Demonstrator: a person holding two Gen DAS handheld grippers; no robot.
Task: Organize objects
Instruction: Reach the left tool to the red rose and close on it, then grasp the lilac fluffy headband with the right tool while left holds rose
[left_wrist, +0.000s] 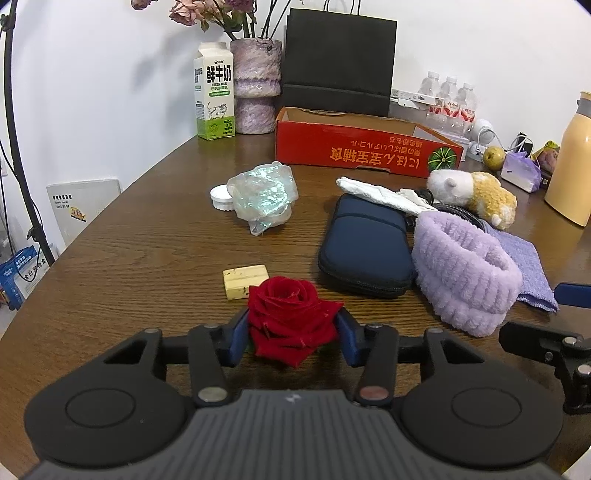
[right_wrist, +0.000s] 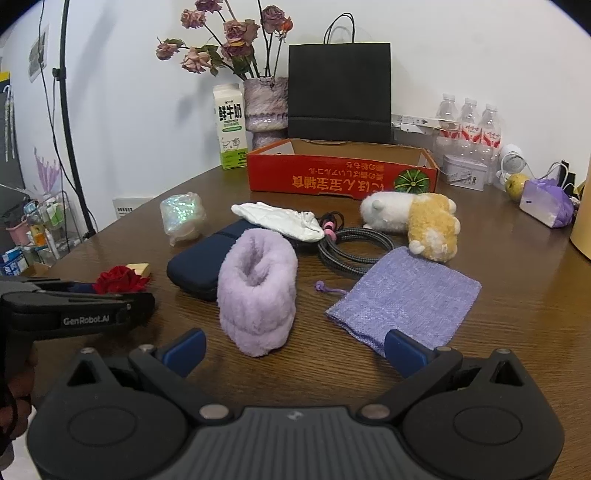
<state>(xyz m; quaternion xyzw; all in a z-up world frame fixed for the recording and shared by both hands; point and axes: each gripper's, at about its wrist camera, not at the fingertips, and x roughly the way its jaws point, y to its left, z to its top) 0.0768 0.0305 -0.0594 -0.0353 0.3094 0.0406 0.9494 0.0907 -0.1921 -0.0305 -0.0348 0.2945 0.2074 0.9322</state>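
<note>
The left tongs pinch a red rose between their blue pads, low over the near edge of the bench – a side grip, probably to lift it without crushing the petals. The bloom looks full and velvety, just beside a small yellow block. The right tongs gape wide, holding nothing – facing a fluffy purple band

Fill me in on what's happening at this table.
A person is tidying a cluttered wooden table with a gripper in each hand. The left gripper has its blue pads pressed on a red rose low over the table. The right gripper is open and empty, facing a fluffy purple band. The red box sits behind.
</note>
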